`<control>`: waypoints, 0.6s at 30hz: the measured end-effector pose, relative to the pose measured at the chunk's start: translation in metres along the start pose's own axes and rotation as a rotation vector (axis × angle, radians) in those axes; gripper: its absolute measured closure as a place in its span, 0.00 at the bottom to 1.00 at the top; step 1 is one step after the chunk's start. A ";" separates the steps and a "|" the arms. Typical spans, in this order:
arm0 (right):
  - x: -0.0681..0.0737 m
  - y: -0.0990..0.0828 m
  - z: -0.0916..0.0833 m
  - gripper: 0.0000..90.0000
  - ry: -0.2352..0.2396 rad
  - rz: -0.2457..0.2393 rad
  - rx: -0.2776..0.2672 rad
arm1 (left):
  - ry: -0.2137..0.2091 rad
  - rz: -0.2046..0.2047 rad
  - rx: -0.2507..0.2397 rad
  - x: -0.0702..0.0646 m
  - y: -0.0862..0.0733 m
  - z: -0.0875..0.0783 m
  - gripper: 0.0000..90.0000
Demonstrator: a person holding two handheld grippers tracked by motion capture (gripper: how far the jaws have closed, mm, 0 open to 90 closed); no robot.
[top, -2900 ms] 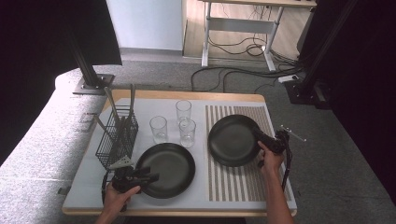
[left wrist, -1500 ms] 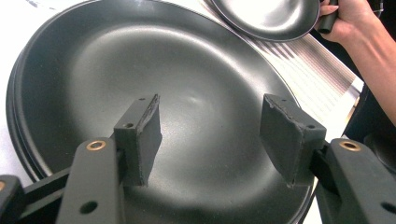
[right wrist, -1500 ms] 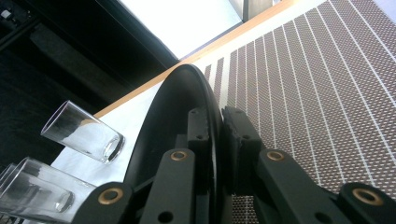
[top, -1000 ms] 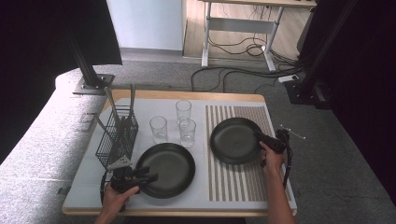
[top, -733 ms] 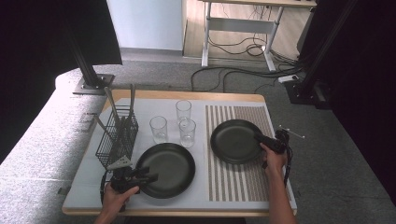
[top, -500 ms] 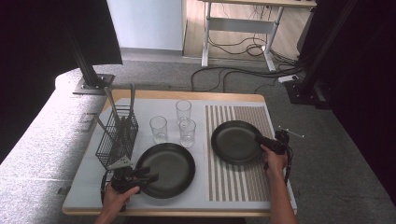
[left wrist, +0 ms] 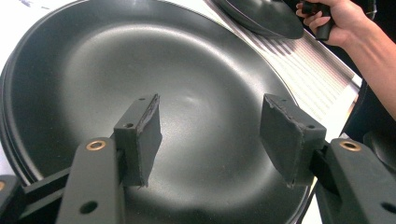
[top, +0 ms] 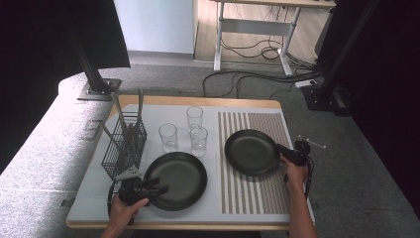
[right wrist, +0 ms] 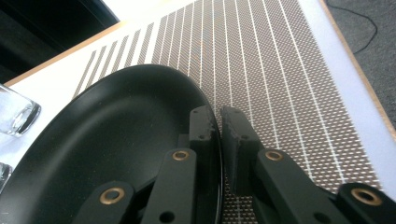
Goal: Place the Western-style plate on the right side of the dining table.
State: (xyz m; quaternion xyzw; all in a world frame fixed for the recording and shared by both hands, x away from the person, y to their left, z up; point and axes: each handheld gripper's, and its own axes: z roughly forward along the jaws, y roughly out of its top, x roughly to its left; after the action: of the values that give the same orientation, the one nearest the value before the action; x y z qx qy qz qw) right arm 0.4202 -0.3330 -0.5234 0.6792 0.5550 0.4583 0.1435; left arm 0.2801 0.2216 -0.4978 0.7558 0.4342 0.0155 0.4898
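A black plate (top: 250, 151) hangs just over the striped mat (top: 257, 193) on the right of the table. My right gripper (top: 280, 148) is shut on its right rim. In the right gripper view the jaws (right wrist: 218, 123) have just been closing and pinch that plate's (right wrist: 116, 130) edge between the pads. At the front left lies another black plate (top: 176, 178), and stacked rims show under it in the left gripper view. My left gripper (top: 161, 188) hovers at its near-left edge, and its jaws (left wrist: 210, 135) stand open above the plate (left wrist: 187, 70) with nothing between them.
A black wire basket (top: 124, 146) with utensils stands at the left. Three clear glasses (top: 168, 136) cluster in the middle of the table, between the basket and the mat. The table's wooden edge (top: 247, 103) runs along the far side. A person's right hand (left wrist: 345, 21) grips the right tool.
The right plate has shifted slightly to the right over the mat and looks flatter. The left gripper and the left plate have stayed put.
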 end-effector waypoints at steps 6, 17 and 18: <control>0.001 -0.001 -0.005 0.87 0.002 -0.026 0.003 | 0.000 0.002 -0.001 0.000 0.000 0.000 0.43; -0.002 -0.012 -0.010 0.82 0.016 -0.032 0.002 | 0.003 0.002 -0.005 0.000 0.000 -0.001 0.43; -0.002 -0.012 -0.010 0.82 0.016 -0.032 0.002 | 0.003 0.002 -0.005 0.000 0.000 -0.001 0.43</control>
State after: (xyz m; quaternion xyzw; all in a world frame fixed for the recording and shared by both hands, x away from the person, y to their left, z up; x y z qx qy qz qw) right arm 0.4054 -0.3343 -0.5274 0.6668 0.5673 0.4607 0.1457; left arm 0.2800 0.2221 -0.4970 0.7549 0.4344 0.0183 0.4910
